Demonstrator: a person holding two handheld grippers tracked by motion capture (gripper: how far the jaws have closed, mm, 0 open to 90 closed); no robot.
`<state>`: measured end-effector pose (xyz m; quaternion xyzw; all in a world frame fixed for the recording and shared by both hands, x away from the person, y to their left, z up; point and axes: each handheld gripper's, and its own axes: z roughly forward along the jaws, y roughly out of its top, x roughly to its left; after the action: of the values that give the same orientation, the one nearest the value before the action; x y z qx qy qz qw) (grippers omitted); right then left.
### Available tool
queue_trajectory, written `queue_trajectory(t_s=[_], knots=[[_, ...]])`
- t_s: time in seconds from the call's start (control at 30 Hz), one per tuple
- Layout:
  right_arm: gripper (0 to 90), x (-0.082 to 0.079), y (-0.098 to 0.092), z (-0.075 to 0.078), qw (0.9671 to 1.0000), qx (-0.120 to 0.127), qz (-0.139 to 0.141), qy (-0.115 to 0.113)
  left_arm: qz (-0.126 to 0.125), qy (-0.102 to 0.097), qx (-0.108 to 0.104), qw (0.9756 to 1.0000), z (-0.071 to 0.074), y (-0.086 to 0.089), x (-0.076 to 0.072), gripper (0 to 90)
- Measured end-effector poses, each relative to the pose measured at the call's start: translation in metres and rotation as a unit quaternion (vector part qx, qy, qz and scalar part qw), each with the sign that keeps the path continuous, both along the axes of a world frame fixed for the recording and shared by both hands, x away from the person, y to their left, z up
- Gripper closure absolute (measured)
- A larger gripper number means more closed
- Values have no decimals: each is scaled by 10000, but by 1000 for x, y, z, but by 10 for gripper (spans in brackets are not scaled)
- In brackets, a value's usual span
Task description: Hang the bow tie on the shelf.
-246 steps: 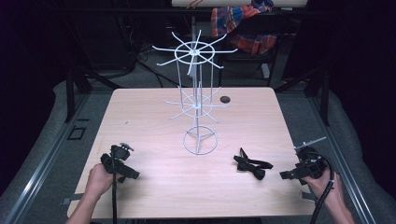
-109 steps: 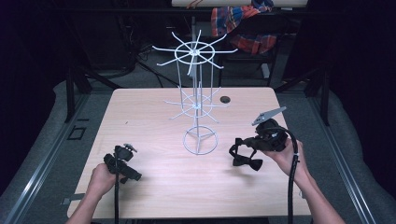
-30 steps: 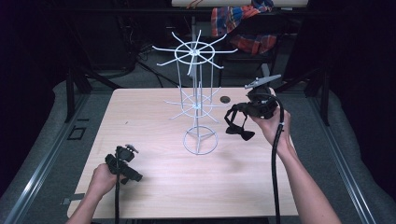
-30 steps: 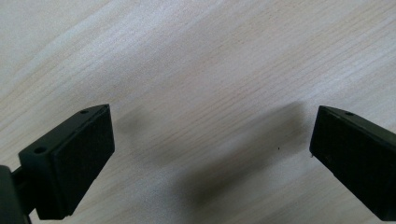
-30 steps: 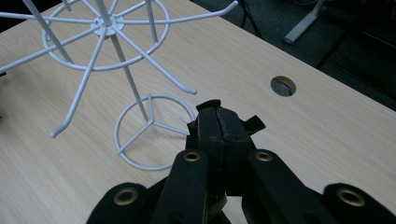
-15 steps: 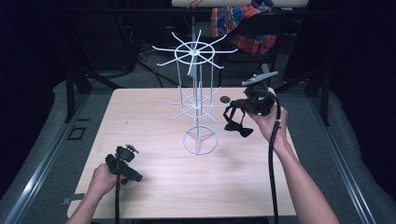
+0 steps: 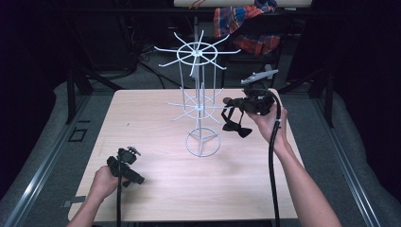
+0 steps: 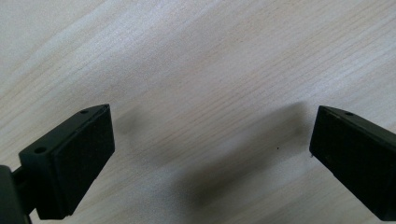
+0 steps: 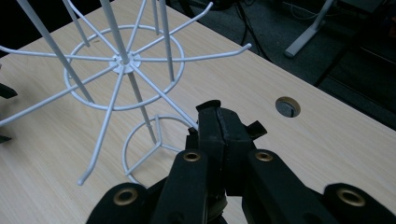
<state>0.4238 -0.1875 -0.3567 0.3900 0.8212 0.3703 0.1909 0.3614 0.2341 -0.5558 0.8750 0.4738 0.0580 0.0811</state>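
Observation:
A white wire rack (image 7: 196, 94) with two tiers of spoke hooks stands at the middle of the table. My right gripper (image 7: 231, 108) is lifted just right of the lower tier, shut on a black bow tie (image 7: 236, 127) that dangles beneath it. In the right gripper view the gripper (image 9: 217, 122) pinches the black bow tie (image 9: 256, 129) close to a lower hook of the rack (image 9: 123, 58). My left gripper (image 7: 135, 176) rests near the table's front left. In its own view the gripper (image 8: 210, 149) is open over bare wood.
The light wooden table (image 7: 151, 113) has a round cable hole (image 9: 287, 106) near its far edge, behind the rack. Dark floor, metal frames and a plaid cloth (image 7: 246, 23) lie beyond the table.
My right gripper picked the bow tie up from the front right of the table and carried it up and back to the rack's lower tier. The left gripper stayed put.

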Motion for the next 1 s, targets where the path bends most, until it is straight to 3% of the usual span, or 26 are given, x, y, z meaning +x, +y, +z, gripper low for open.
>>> queue_trajectory(t_s=[0.63, 1.0], knots=[[893, 5, 23, -10, 9998, -33, 90, 172, -23, 14, 15, 10000, 0, 0, 0, 1], [890, 9, 32, -16, 9998, -127, 55, 147, -32, 14, 14, 10000, -1, 0, 0, 1]])
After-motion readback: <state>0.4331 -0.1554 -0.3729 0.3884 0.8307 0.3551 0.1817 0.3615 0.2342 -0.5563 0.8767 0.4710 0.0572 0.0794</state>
